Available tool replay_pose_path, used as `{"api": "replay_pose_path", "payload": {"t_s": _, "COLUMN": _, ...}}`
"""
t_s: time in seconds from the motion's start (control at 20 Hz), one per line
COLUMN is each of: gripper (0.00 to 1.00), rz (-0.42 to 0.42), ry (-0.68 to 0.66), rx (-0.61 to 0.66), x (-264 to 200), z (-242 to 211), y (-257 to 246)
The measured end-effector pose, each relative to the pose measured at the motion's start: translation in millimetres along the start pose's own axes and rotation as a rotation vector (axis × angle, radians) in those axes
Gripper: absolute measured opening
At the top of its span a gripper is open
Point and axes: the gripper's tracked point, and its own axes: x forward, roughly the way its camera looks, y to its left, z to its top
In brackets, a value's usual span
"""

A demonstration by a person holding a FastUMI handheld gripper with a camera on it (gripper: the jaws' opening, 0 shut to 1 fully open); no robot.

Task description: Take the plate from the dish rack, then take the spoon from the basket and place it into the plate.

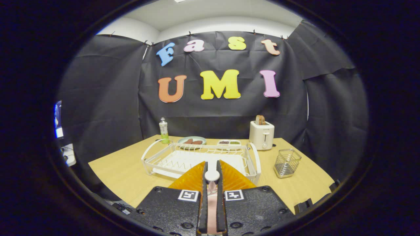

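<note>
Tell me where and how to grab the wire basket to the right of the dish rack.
Grip the wire basket by one upper wall, from above, with one finger inside and one outside. It stands upright and open-topped, and its thin mesh walls suit a pinch. The gripper is shut on what looks like the spoon, so free that first.

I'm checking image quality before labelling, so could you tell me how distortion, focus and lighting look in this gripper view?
In the gripper view, fisheye distortion bows the table edges and the dish rack; the gripper, shut on a spoon, looks slightly soft up close, while the toaster and wire basket stay sharp; lighting is even, without harsh glare or deep shadows.
</note>
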Motion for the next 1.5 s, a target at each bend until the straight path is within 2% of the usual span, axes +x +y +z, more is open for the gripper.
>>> {"api": "replay_pose_path", "payload": {"t_s": 0.4, "gripper": 0.16, "rz": 0.022, "ry": 0.076, "rx": 0.027, "x": 9, "z": -23, "y": -8}}
{"api": "replay_pose_path", "payload": {"t_s": 0.55, "gripper": 0.16, "rz": 0.066, "ry": 0.147, "rx": 0.077, "x": 13, "z": -35, "y": -9}}
{"api": "replay_pose_path", "payload": {"t_s": 0.8, "gripper": 0.24, "rz": -0.006, "ry": 0.17, "rx": 0.064, "x": 16, "z": -30, "y": -39}}
{"api": "replay_pose_path", "payload": {"t_s": 0.85, "gripper": 0.42, "rz": -0.011, "ry": 0.155, "rx": 0.056, "x": 15, "z": -25, "y": -41}}
{"api": "replay_pose_path", "payload": {"t_s": 1.05, "gripper": 1.0, "rz": -0.094, "ry": 0.059, "rx": 0.003, "x": 0, "z": 4, "y": -61}}
{"api": "replay_pose_path", "payload": {"t_s": 1.35, "gripper": 1.0, "rz": -0.146, "ry": -0.035, "rx": 0.0, "x": -35, "z": 42, "y": -64}}
{"api": "replay_pose_path", "payload": {"t_s": 1.5, "gripper": 1.0, "rz": -0.204, "ry": -0.063, "rx": 0.024, "x": -61, "z": 62, "y": -76}}
